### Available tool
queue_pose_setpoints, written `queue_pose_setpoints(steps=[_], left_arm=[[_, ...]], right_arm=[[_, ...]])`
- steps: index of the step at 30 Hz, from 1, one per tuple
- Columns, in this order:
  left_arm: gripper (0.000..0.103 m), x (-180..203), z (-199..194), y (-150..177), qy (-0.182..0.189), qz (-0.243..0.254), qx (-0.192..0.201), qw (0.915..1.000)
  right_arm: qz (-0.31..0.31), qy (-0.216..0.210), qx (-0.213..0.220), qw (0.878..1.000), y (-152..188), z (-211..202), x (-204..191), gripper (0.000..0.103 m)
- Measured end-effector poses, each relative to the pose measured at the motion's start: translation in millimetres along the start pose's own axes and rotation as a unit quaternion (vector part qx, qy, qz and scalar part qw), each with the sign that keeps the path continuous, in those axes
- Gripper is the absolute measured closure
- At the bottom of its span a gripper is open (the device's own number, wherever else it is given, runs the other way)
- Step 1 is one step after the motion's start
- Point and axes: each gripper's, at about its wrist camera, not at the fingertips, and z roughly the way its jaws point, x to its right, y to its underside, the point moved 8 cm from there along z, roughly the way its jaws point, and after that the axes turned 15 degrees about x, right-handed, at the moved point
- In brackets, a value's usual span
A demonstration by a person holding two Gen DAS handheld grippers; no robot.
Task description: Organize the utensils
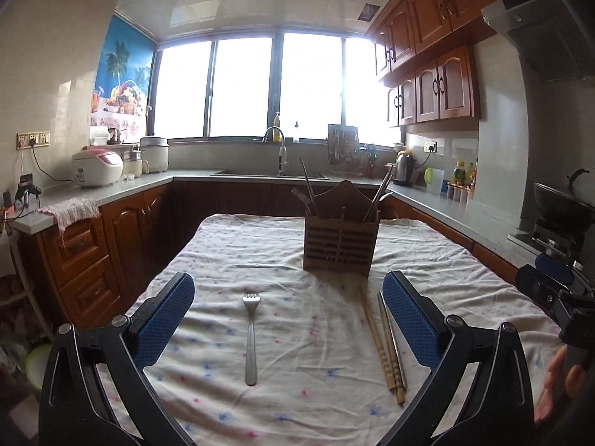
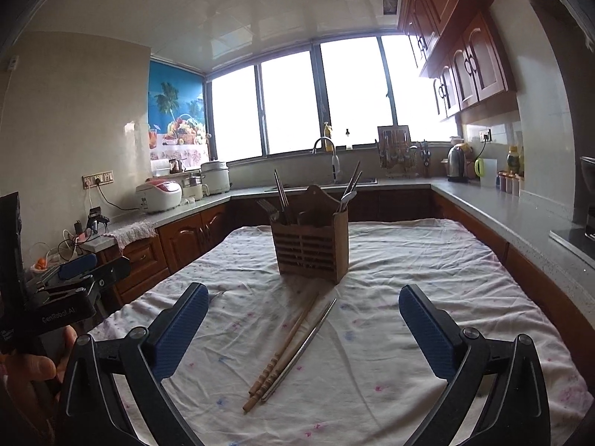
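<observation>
Daylight floods through the blown-out wide dark-framed window [image 1: 253, 85], backlighting the dim foreground; fisheye curvature and dark vignetting mark the edges.

Home kitchen; wooden cabinets [image 1: 442, 89], sink faucet [image 1: 277, 145], rice cooker [image 1: 97, 167].

- A table [image 1: 223, 245] is standing in the middle of the kitchen, wearing a pale cloth [image 1: 305, 401] that is showing small pink and blue flecks and many creases.
- A wooden slatted utensil holder [image 1: 340, 239] is standing upright on the cloth toward the far end, with cutlery poking out of its top.
- A metal fork [image 1: 251, 338] is lying flat nearer the camera, tines pointing at the far end.
- A pair of wooden chopsticks [image 1: 379, 345] is lying to the fork's right, well apart from it.
- Metal chopsticks [image 1: 392, 345], probably a pair, are lying just beside the wooden ones.
</observation>
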Motion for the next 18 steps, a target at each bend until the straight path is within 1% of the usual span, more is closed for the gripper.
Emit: queue_pose_setpoints(steps=[2,4,11,14,18], left_arm=[[0.000,0,-1,7,0.005,-0.006,-0.006,0.9999],[0.000,3,0,19,0.008,-0.005,-0.022,0.9997],[0.000,10,0,57,0.005,0.011,-0.065,0.9978],[0.000,9,0,67,0.000,0.022,-0.077,0.9968],[0.000,7,1,72,-0.008,0.028,-0.083,0.9961]], right_arm=[[-0.008,0.009,0.011,1.000,0,-6,2,0.000],[-0.015,0.020,0.016,1.000,7,-11,5,0.000],[-0.004,0.045,-0.012,0.999,38,-13,19,0.000],[-0.004,0.053,-0.014,0.998,44,-14,24,0.000],[0.006,0.059,-0.021,0.998,50,-14,32,0.000]])
